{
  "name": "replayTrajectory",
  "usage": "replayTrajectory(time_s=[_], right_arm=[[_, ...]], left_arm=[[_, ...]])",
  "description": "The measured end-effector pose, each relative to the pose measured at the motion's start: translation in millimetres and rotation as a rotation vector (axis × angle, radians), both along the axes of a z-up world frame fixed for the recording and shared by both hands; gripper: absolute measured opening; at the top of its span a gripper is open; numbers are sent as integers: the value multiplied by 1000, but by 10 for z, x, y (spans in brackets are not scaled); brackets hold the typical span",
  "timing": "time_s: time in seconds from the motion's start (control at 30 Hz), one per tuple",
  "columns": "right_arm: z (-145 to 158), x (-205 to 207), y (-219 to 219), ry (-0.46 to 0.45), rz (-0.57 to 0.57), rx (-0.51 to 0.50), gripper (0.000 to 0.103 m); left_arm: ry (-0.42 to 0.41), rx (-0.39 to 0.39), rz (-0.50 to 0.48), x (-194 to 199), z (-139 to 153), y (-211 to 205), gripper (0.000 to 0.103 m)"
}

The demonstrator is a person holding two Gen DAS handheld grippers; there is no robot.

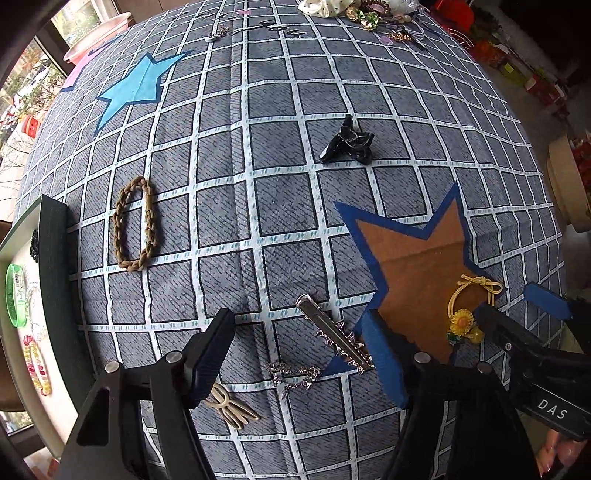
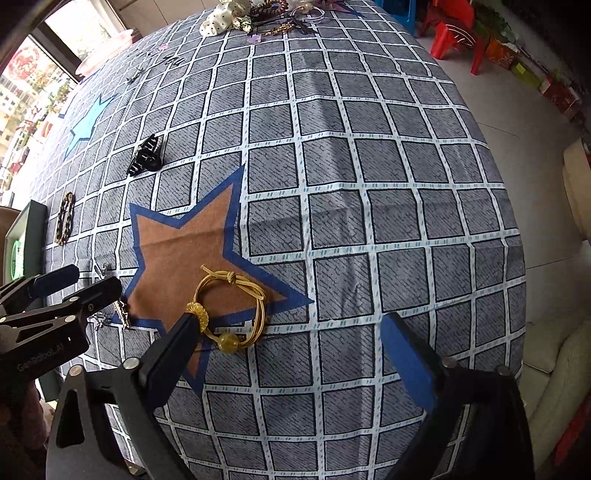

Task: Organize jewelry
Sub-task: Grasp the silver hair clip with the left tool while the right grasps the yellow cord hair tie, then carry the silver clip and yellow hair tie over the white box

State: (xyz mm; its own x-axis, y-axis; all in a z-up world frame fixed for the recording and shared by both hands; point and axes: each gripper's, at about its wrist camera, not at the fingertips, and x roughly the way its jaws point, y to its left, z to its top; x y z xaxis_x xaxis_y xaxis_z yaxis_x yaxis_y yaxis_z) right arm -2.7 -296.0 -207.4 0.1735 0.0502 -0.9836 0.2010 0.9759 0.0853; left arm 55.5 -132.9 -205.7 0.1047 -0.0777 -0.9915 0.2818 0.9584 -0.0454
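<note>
Holding bracelets, seemingly: tray.

A home: star-patterned tablecloth, red plastic chairs, sofa

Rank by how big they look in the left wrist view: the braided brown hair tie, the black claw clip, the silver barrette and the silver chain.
1. Braided brown hair tie
2. Silver barrette
3. Black claw clip and silver chain look alike; the clip lies farther off, so I won't rank them.

Matt woven tablecloth; glossy black plastic claw clip; shiny metal barrette.
</note>
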Motion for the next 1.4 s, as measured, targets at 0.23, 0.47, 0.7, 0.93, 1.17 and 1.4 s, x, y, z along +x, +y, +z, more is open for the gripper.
replayTrajectory(time_s=[0.23,0.47,0.7,0.93,1.17,1.4], right_arm=[[-186,114,278,-32,126,-74,69],[-208,185,577,-73,200,-97,33],[-116,317,467,-71,130,5,6],[79,356,334,-88,81,71,5],[278,373,265,-103,48,115,5],[408,231,222,-109,52,126,5]], left_arm=[[-18,34,-36,-82,-36,-231,53],[-19,-24,-54,-70,89,-475,34],[-19,-106,-31,-86,211,-353,17],[-41,-145,-12,-116,362,-116,17],[-66,-164,15,-115,482,315,17],[-85,-180,42,-96,553,583,17]])
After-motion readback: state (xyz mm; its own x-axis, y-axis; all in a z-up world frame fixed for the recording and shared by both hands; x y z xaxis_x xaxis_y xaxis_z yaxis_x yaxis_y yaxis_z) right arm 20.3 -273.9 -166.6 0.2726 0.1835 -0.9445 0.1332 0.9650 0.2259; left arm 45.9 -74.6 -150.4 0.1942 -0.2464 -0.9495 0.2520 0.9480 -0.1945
